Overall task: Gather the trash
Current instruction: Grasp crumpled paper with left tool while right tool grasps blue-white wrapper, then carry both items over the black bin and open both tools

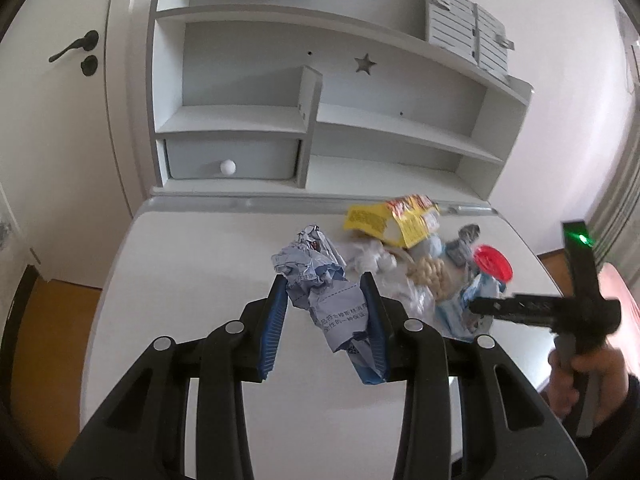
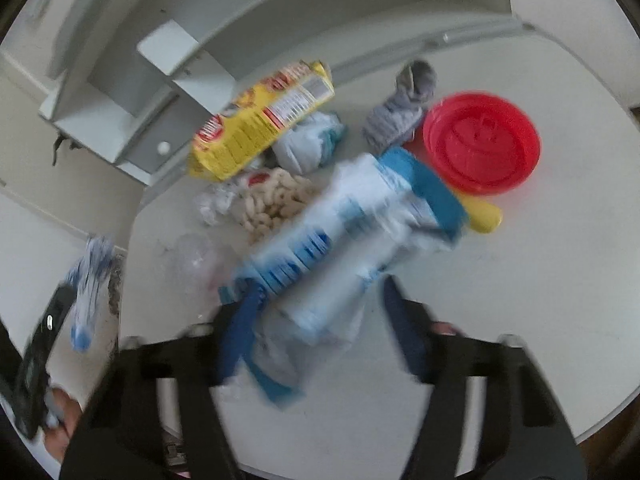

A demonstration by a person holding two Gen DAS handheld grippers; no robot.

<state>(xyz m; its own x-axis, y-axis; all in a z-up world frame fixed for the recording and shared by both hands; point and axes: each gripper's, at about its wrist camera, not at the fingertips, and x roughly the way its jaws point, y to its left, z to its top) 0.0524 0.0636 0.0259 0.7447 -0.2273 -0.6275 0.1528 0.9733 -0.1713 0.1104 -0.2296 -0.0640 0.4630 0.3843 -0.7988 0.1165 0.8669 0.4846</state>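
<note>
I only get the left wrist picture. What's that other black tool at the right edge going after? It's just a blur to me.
Observer: The right wrist view is blurred too. It shows the right tool open, with one finger on either side of a blue-and-white wrapper lying on the table.
Operator: And the red lid next to it, is anything else with it?
Observer: Yes. A yellow object pokes out from under the near rim of the red lid, right beside the wrapper's blue end.
</note>
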